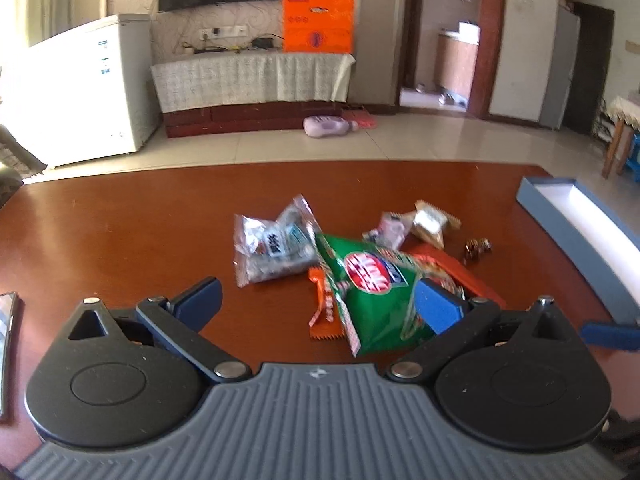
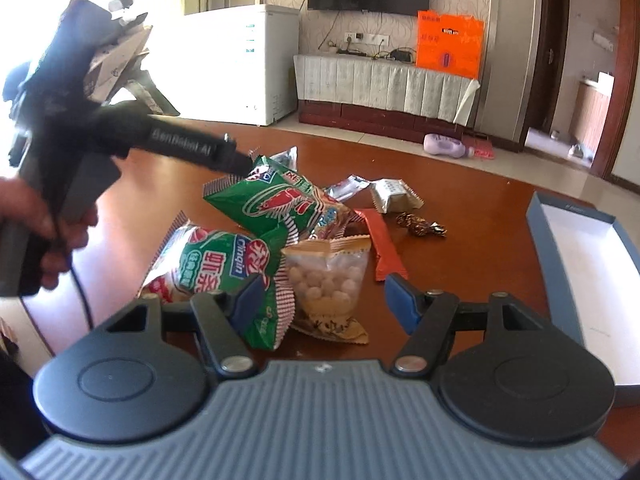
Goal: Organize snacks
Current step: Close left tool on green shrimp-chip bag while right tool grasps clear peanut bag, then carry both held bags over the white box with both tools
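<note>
A pile of snack packets lies on the brown table (image 1: 120,232). My left gripper (image 1: 320,300) is open, its jaws wide apart; a green shrimp-chip bag (image 1: 368,292) lies between them against the right finger. In the right wrist view the left gripper's tip reaches that upper green bag (image 2: 280,200). My right gripper (image 2: 326,298) is open above a clear bag of round white snacks (image 2: 328,280), with a second green bag (image 2: 224,268) against its left finger. A silver packet (image 1: 272,248), an orange wrapper (image 2: 384,248), a beige packet (image 2: 394,194) and a wrapped candy (image 2: 420,226) lie around.
An open blue box with a white inside (image 2: 576,264) sits at the table's right edge, also in the left wrist view (image 1: 580,216). A phone (image 1: 6,320) lies at the left edge. Beyond the table are a white freezer (image 1: 80,88) and a TV stand (image 1: 252,80).
</note>
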Demonstrator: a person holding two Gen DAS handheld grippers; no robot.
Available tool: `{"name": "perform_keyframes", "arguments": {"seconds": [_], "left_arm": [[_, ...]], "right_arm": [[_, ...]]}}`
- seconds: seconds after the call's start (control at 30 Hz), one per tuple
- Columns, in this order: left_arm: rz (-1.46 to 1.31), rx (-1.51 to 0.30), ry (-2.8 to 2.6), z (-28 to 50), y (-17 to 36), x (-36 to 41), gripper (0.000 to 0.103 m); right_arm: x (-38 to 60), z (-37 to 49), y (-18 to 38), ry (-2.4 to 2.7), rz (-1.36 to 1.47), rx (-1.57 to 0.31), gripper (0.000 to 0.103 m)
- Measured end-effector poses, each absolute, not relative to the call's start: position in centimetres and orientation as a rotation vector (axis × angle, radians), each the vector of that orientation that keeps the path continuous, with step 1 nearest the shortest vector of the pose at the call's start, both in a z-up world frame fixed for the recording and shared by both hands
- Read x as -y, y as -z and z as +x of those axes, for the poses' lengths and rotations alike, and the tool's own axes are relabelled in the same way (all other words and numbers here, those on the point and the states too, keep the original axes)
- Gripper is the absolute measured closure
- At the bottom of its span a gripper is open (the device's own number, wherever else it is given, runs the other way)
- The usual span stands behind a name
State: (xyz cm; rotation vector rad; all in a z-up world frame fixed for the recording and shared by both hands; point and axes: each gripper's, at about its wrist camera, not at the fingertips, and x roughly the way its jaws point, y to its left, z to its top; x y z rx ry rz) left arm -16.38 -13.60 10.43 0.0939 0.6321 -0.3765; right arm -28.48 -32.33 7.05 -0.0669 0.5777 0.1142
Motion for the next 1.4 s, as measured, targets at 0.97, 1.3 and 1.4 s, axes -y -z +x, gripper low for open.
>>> {"name": "perform_keyframes", "arguments": {"seconds": [0.97,1.3,1.4], "left_arm": [[0.095,-0.705,0.545,-13.9,-8.4,16.6,0.07],[0.105,-0.624,0.523,-15.3,-10.5,16.7,0.075],[0.102,-0.611,0.524,-15.5,-10.9,16.9,0.076]], "right_arm": [[32.4,-25.9,-5.7,-0.16,-0.002,-0.648,0.066],[33.6,-27.8,-7.9,-0.138,-0.012,-0.566,0.066],[33.8,-28.0,-8.5,-0.132,-0.014,-0.543,0.066]]}}
